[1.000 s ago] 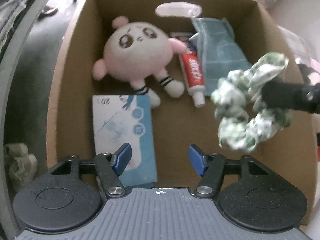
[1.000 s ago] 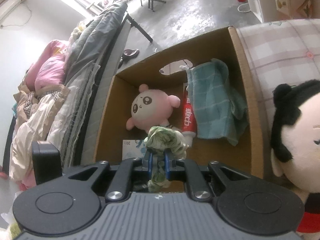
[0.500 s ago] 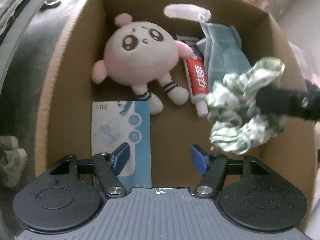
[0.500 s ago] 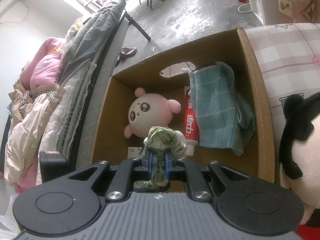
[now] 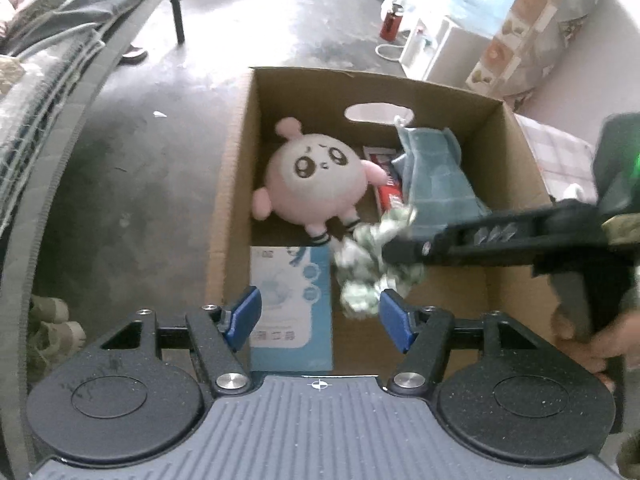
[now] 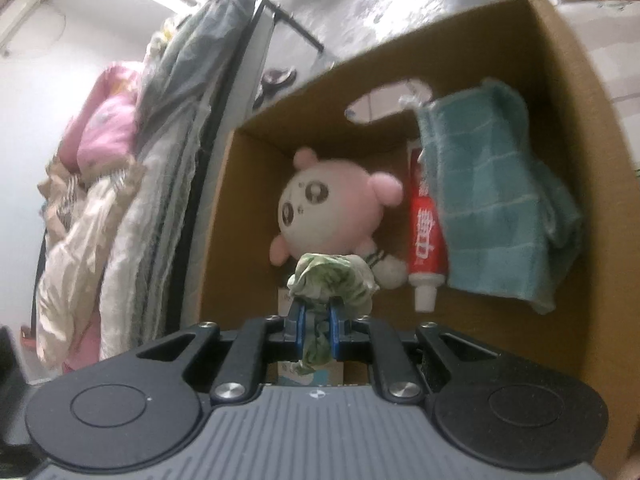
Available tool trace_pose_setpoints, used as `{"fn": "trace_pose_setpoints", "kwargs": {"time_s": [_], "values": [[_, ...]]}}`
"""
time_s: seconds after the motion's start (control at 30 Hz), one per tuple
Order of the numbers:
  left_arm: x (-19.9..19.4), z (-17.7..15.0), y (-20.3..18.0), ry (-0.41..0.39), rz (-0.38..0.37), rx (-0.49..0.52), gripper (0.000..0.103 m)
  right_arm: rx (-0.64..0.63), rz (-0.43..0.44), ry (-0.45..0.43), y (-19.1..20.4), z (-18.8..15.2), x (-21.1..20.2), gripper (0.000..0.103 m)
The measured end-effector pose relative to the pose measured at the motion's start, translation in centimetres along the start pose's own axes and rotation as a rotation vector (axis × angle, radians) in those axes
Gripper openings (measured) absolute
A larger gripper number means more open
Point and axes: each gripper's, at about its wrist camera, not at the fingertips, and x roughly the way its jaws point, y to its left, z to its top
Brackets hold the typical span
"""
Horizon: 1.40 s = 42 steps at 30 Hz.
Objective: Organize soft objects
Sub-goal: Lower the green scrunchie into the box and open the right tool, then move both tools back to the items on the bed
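A cardboard box point(image 5: 234, 184) point(image 6: 568, 64) holds a pink plush toy point(image 5: 316, 184) point(image 6: 324, 204), a teal cloth point(image 5: 436, 176) point(image 6: 496, 204), a red toothpaste tube point(image 5: 388, 192) point(image 6: 424, 236) and a blue-white packet point(image 5: 292, 304). My right gripper point(image 6: 316, 320) point(image 5: 394, 254) is shut on a green-white scrunchie point(image 6: 328, 276) point(image 5: 372, 264) and holds it inside the box, just in front of the plush toy's feet. My left gripper point(image 5: 320, 316) is open and empty above the box's near edge.
A bed with piled clothes and grey covers point(image 6: 120, 200) point(image 5: 40, 60) runs along the left of the box. Grey concrete floor point(image 5: 140, 180) lies between them. A checked cushion point(image 5: 560, 152) lies right of the box. Shoes point(image 5: 52, 328) lie at lower left.
My right gripper has carried the scrunchie leftward and deeper into the box, toward the plush toy's feet. My left gripper has pulled back and up, so the whole box shows.
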Motion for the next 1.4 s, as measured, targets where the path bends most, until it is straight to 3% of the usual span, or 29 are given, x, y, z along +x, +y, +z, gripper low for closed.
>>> {"fn": "trace_pose_setpoints", "kwargs": {"time_s": [0.2, 0.43, 0.53, 0.6, 0.83, 1.0, 1.23, 1.4], "values": [[0.1, -0.2, 0.9, -0.009, 0.023, -0.049, 0.065, -0.09, -0.155, 0.116, -0.3, -1.1, 3.8, 0.013], [-0.7, -0.2, 1.5, -0.034, 0.036, -0.131, 0.065, -0.148, -0.174, 0.115, 0.2, -1.3, 5.5, 0.019], [-1.2, -0.1, 1.7, -0.045, 0.047, -0.168, 0.065, -0.146, -0.178, 0.114, 0.5, -1.6, 5.3, 0.037], [-1.7, -0.1, 1.6, -0.056, 0.062, -0.186, 0.065, -0.139, -0.165, 0.096, 0.3, -1.7, 4.5, 0.065], [-3.7, 0.0, 0.4, -0.107, 0.122, -0.239, 0.065, -0.157, -0.076, -0.004, 0.1, -2.7, -1.7, 0.068], [-6.2, 0.1, -2.8, -0.136, 0.142, -0.251, 0.065, -0.133, 0.032, -0.081, -0.8, -4.1, -6.5, 0.068], [-8.4, 0.2, -11.5, -0.116, 0.081, -0.206, 0.066, -0.079, 0.169, -0.102, -3.5, -7.8, -15.3, 0.068], [-8.5, 1.0, -19.9, -0.105, -0.036, -0.13, 0.067, -0.081, 0.136, -0.109, -6.9, -9.5, -22.6, 0.068]]}}
